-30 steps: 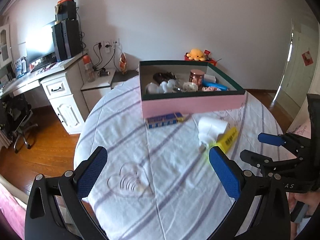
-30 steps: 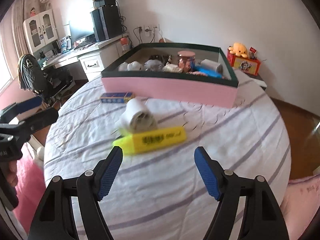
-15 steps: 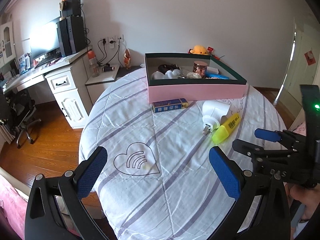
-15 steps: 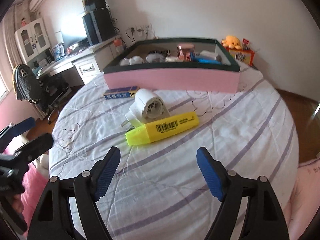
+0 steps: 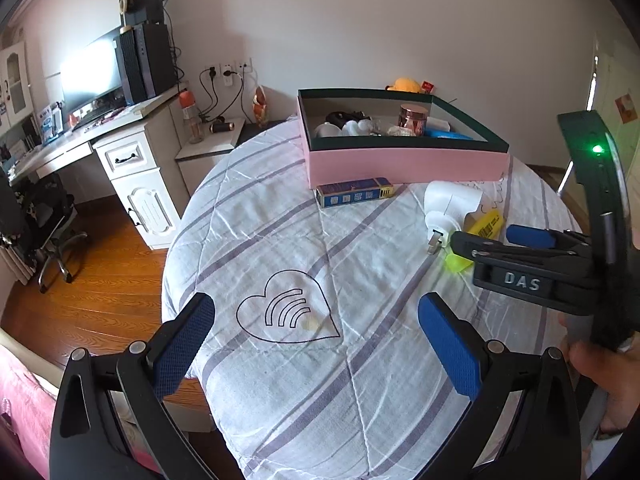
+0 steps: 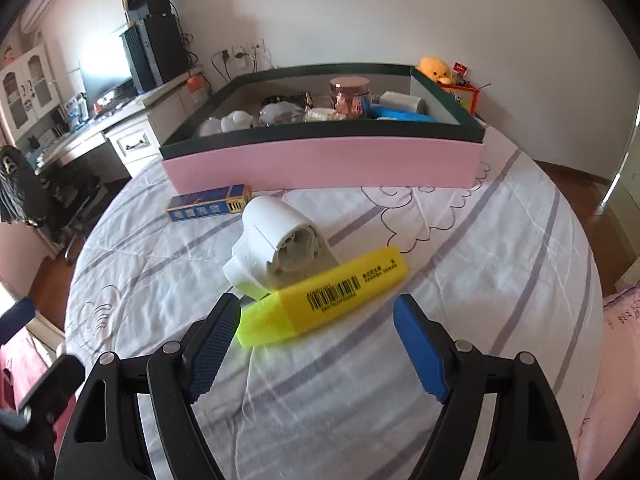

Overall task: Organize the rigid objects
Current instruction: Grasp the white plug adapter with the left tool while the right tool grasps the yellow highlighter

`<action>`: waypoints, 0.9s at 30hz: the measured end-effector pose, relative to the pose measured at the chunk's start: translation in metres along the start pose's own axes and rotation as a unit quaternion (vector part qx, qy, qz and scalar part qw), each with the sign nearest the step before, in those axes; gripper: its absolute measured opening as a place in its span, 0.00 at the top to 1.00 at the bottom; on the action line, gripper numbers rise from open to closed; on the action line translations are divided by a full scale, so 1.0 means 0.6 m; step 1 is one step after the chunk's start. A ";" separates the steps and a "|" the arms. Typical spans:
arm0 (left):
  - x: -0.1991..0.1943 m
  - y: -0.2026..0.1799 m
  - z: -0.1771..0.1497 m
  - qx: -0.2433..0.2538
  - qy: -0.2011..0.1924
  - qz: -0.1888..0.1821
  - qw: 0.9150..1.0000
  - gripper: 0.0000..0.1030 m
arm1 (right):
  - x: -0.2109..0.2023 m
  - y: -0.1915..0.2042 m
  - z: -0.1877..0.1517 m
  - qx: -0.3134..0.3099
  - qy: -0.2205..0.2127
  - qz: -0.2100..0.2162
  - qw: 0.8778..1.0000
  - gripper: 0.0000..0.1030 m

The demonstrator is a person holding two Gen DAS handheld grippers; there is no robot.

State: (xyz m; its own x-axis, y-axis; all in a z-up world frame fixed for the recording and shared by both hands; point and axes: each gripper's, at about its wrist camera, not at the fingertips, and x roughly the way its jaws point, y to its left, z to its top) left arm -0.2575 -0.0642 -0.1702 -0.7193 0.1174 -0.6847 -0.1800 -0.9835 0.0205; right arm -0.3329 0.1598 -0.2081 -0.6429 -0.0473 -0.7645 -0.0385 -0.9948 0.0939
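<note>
Several small items already sit in the pink box (image 6: 320, 162) beyond the right gripper (image 6: 314, 344). Its jaws gape wide and empty around the yellow highlighter (image 6: 324, 294); the white plug adapter (image 6: 276, 244) and blue carton (image 6: 208, 208) also wait outside. The left gripper (image 5: 316, 344) hangs wide open, holding nothing.

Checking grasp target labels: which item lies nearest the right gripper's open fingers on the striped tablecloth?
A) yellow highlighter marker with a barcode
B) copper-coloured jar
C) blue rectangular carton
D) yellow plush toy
A: in the right wrist view the yellow highlighter marker with a barcode lies just ahead of the right gripper, whose jaws stand open and not yet on it; the white plastic plug adapter sits right behind the marker.
</note>
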 end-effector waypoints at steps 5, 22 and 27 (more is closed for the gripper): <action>0.005 0.001 -0.001 0.000 0.004 0.002 1.000 0.00 | -0.003 -0.006 -0.002 -0.024 -0.010 -0.029 0.999 0.22; 0.014 -0.011 -0.003 0.000 0.015 0.004 1.000 0.00 | -0.031 -0.008 -0.005 -0.040 -0.023 -0.016 0.999 0.21; 0.012 0.000 -0.007 -0.002 0.018 0.013 1.000 0.00 | 0.004 0.028 -0.006 -0.054 -0.002 -0.039 0.998 0.21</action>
State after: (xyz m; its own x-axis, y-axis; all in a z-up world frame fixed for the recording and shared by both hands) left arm -0.2595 -0.0639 -0.1782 -0.6986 0.0869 -0.7102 -0.1594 -0.9866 0.0361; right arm -0.3325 0.1424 -0.2106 -0.6434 0.0314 -0.7649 -0.0064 -0.9993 -0.0357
